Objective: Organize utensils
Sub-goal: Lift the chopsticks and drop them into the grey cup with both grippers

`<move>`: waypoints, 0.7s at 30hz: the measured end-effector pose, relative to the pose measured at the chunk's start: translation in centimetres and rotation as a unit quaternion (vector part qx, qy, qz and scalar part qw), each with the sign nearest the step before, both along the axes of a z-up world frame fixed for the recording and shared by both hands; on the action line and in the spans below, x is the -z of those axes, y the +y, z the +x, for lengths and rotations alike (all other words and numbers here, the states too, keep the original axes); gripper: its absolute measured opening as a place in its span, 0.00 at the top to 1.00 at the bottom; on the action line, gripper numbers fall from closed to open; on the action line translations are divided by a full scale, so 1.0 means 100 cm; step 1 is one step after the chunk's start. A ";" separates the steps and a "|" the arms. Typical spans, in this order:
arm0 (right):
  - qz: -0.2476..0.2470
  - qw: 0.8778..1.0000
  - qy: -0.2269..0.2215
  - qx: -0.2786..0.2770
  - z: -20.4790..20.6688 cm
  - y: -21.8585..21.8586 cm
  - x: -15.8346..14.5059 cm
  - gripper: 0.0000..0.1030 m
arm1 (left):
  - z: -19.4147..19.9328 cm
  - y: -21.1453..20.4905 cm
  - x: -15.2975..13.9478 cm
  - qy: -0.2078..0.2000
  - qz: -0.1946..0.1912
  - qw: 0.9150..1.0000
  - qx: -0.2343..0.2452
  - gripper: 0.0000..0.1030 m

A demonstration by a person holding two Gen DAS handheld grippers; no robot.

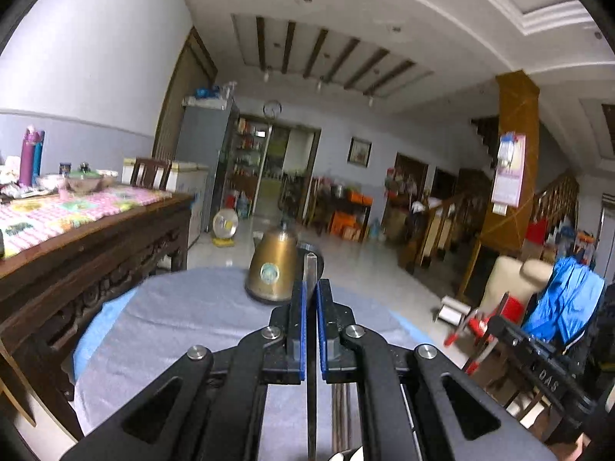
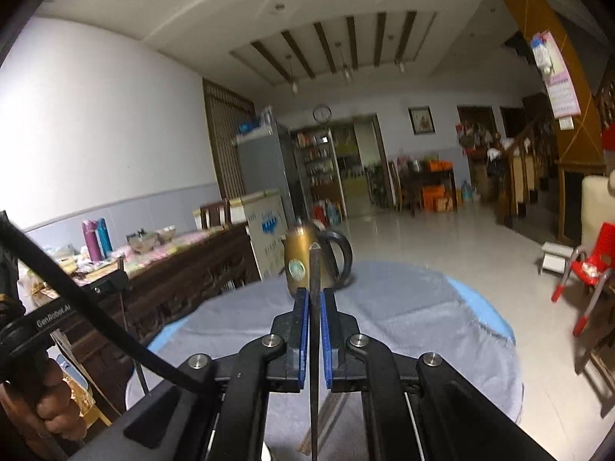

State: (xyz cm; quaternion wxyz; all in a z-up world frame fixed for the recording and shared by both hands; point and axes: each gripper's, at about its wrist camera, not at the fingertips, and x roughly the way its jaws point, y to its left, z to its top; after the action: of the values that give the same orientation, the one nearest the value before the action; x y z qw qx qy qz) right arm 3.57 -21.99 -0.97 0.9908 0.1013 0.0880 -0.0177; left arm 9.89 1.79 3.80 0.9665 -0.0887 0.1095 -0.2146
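Plainly, each hand-held gripper, left (image 1: 311, 288) and right (image 2: 315, 294), clenches a thin upright metal utensil (image 1: 310, 269) (image 2: 315, 269); either could slip onto the grey-clothed bench (image 1: 184, 315).

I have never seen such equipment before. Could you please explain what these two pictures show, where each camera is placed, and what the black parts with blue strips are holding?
There is no robot here: a person holds one hand-held gripper in each hand, and a fisheye camera on each looks forward along its two fingers. One picture comes from the left gripper, the other from the right gripper. The black arms ending in blue pads are the gripper fingers. Each gripper is closed on a thin utensil: a pale metal strip in the left and a darker, pointed one in the right. What kind of utensils they are, I cannot tell. Ahead is a round table with a grey cloth and a brass-coloured kettle standing on it. A long wooden table with bottles and bowls stands to the left.
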 end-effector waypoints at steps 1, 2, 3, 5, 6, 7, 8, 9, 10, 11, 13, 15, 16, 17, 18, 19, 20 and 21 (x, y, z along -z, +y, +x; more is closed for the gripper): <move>-0.004 1.000 -0.008 -0.001 -0.006 0.003 -0.006 0.94 | -0.002 0.001 -0.003 -0.006 -0.005 1.000 0.001 0.95; -0.007 1.000 -0.016 -0.002 -0.010 0.006 -0.011 0.94 | -0.006 0.001 -0.008 -0.015 -0.013 1.000 0.001 0.95; -0.010 1.000 -0.028 -0.004 -0.017 0.010 -0.018 0.94 | -0.010 0.001 -0.011 -0.023 -0.021 1.000 -0.001 0.95; -0.011 0.999 -0.045 -0.009 -0.027 0.015 -0.028 0.94 | -0.016 0.001 -0.014 -0.036 -0.035 0.999 -0.009 0.95; -0.009 0.999 -0.052 -0.012 -0.031 0.017 -0.031 0.94 | -0.017 -0.001 -0.014 -0.041 -0.043 0.998 -0.010 0.95; -0.004 0.998 -0.060 -0.017 -0.037 0.020 -0.036 0.94 | -0.018 -0.003 -0.012 -0.045 -0.048 0.998 -0.011 0.95; 0.000 0.998 -0.064 -0.021 -0.039 0.022 -0.038 0.94 | -0.017 -0.008 -0.008 -0.048 -0.047 0.998 -0.020 0.95; 0.007 0.997 -0.068 -0.027 -0.042 0.024 -0.041 0.93 | -0.017 -0.011 -0.005 -0.049 -0.047 0.997 -0.025 0.95; 0.011 0.997 -0.069 -0.032 -0.043 0.027 -0.041 0.94 | -0.015 -0.013 0.001 -0.048 -0.052 0.997 -0.029 0.95; 0.011 0.997 -0.068 -0.035 -0.044 0.029 -0.040 0.94 | -0.014 -0.015 0.007 -0.043 -0.057 0.997 -0.032 0.95; 0.005 0.997 -0.058 -0.042 -0.041 0.038 -0.035 0.93 | -0.010 -0.022 0.022 -0.034 -0.048 0.997 -0.046 0.95; -0.007 0.998 -0.044 -0.044 -0.037 0.046 -0.027 0.93 | -0.007 -0.027 0.036 -0.024 -0.032 0.998 -0.057 0.95; -0.011 0.998 -0.037 -0.046 -0.035 0.047 -0.022 0.93 | -0.004 -0.028 0.042 -0.017 -0.030 0.998 -0.059 0.95; -0.013 0.998 -0.028 -0.049 -0.034 0.049 -0.017 0.93 | -0.001 -0.028 0.049 -0.008 -0.030 0.998 -0.061 0.95; -0.013 0.998 -0.020 -0.051 -0.037 0.048 -0.010 0.93 | -0.001 -0.028 0.053 -0.003 -0.029 0.998 -0.063 0.95; -0.013 0.998 -0.013 -0.053 -0.035 0.048 -0.005 0.94 | 0.000 -0.028 0.057 0.001 -0.026 0.997 -0.066 0.95; -0.015 0.998 -0.004 -0.054 -0.032 0.048 0.000 0.94 | 0.000 -0.027 0.059 0.005 -0.025 0.998 -0.065 0.95; -0.015 0.998 0.003 -0.054 -0.031 0.048 0.004 0.94 | -0.003 -0.028 0.059 0.006 -0.024 0.998 -0.064 0.95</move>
State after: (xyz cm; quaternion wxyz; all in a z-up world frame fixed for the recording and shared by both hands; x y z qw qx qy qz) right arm 0.49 -17.21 -1.41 0.9914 0.0817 0.0962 0.0340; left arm 9.63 -1.06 -2.10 0.9752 -0.1197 0.1047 -0.1541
